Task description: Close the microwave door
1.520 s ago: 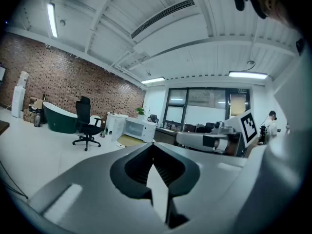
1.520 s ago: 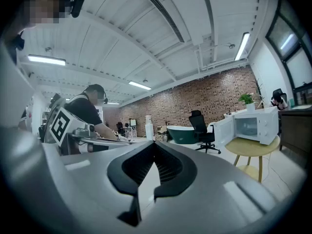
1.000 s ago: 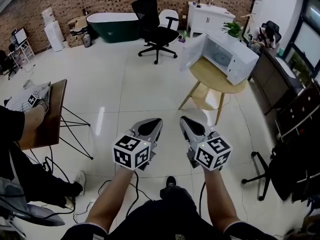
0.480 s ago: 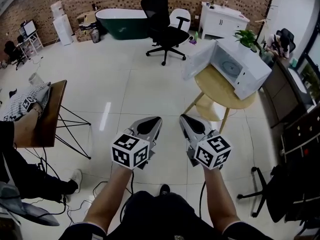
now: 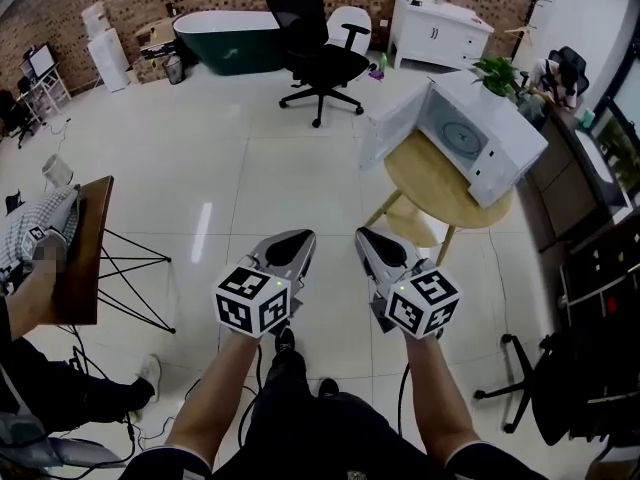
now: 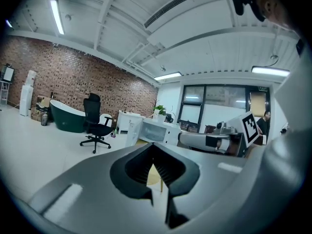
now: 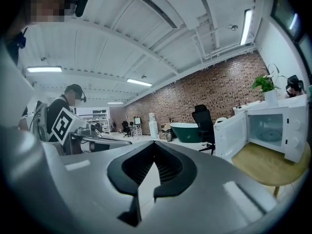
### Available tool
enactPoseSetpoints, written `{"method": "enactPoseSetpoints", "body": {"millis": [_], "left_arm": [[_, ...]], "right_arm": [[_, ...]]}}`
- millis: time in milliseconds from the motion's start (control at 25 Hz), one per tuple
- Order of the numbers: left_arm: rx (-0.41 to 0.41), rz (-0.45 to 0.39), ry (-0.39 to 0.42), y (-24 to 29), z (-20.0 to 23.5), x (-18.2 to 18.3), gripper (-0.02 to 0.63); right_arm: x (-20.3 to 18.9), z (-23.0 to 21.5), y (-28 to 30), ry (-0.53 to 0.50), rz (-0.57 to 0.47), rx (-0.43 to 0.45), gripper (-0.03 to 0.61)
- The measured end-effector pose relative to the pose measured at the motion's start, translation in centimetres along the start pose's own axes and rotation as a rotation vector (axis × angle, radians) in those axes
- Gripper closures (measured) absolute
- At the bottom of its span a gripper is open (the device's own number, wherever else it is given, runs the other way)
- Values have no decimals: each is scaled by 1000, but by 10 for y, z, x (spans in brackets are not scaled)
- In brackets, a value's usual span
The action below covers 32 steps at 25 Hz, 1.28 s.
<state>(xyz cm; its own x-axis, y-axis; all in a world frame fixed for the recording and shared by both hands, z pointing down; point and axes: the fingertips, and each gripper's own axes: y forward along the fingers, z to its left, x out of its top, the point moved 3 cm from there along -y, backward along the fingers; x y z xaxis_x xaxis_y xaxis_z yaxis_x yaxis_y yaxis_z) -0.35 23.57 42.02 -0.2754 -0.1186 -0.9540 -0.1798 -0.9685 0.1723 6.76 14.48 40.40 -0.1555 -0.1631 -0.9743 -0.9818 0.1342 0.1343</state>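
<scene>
The white microwave (image 5: 492, 136) stands on a round wooden table (image 5: 432, 186) at the upper right of the head view. Its door (image 5: 388, 123) is swung open to the left, and the turntable shows inside. My left gripper (image 5: 299, 237) and right gripper (image 5: 365, 236) are held side by side low in the middle, well short of the table. Both are shut with nothing between the jaws. The right gripper view shows the microwave (image 7: 275, 130) and its open door (image 7: 231, 135) beyond my right gripper (image 7: 155, 144). In the left gripper view the microwave (image 6: 157, 130) is small and far beyond my left gripper (image 6: 153, 145).
A black office chair (image 5: 318, 56), a green bathtub (image 5: 226, 40) and a white cabinet (image 5: 440, 28) line the far side. A wooden side table (image 5: 86, 250) with a seated person is at left. Another black chair (image 5: 565, 368) stands at right. Cables lie on the tiled floor.
The microwave and table have come a little closer and lower in the head view as I walk forward. Both grippers keep the same shut pose.
</scene>
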Motion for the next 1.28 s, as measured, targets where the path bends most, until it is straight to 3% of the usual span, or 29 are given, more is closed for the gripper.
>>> {"method": "enactPoseSetpoints", "body": {"millis": [640,920,1280], "left_arm": [[-179,1,-3,79,120,51,603],[-205,18,-10,113,154,63,603],[-205,20,1,199,176,87,603]], "right_arm": [[37,-50,133,-17,-13,-154,577],[46,-80,169,-10,-13,-172,577],[80,-158,209,-41,-44,-146,577]]}}
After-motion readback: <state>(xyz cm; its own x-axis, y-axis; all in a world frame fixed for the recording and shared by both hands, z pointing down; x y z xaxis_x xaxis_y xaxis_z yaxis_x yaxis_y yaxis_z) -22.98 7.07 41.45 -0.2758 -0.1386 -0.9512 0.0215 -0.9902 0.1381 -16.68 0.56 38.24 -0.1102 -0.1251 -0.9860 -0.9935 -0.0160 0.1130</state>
